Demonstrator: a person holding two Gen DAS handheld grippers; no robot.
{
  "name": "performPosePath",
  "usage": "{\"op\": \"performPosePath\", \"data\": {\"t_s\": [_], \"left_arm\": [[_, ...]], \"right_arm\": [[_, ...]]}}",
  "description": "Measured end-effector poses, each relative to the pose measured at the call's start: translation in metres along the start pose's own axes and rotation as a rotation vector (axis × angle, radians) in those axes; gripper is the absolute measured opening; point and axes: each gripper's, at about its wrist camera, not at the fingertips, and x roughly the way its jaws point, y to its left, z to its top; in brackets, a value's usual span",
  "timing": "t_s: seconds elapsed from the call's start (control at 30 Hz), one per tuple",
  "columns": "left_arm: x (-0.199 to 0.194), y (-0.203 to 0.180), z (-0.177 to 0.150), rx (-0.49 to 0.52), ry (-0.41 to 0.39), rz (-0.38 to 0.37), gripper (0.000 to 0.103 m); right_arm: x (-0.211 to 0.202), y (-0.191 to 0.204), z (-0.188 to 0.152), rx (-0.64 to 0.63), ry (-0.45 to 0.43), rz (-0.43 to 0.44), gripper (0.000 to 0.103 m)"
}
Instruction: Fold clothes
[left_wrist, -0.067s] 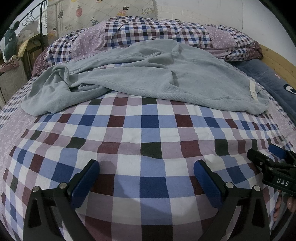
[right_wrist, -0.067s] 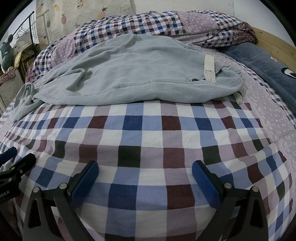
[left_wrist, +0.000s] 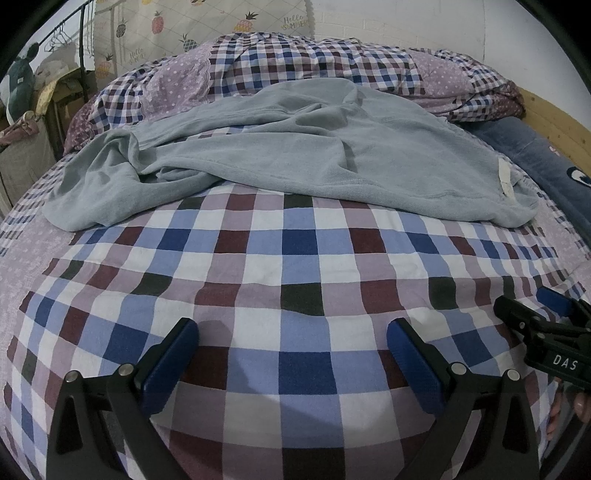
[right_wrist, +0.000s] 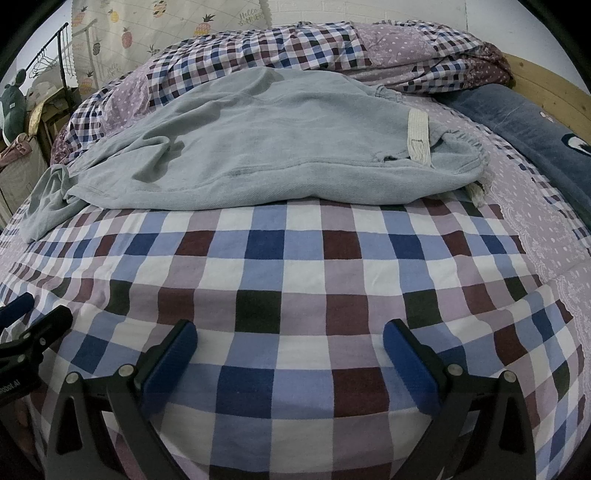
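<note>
Bedding in a large check of blue, maroon, white and lilac (left_wrist: 295, 266) fills most of both views and is stretched fairly flat over the near half of the bed. A bunched quilt in a finer check (right_wrist: 295, 48) is piled along the far edge, and a dark blue blanket (right_wrist: 524, 122) is laid at the right, against a wooden bed rail (right_wrist: 546, 81). Grey trousers (right_wrist: 258, 147) are spread crumpled across the middle of the bed, beyond both tools and untouched by either; a white drawstring (right_wrist: 417, 136) is seen near the gathered waistband at the right, and one leg is trailed off to the left. The left gripper (left_wrist: 291, 354) is held low over the near bedding, its blue-padded jaws spread wide with nothing between them. The right gripper (right_wrist: 290, 352) is held likewise, wide apart and empty.
</note>
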Motion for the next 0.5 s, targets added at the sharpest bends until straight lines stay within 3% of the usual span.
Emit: {"op": "performPosePath", "data": {"t_s": [0.5], "left_arm": [[-0.004,-0.0018,0.0,0.012,0.005,0.024,0.103]], "right_arm": [[0.0039,0.0018,-0.0005,0.005,0.01,0.005,0.103]]}}
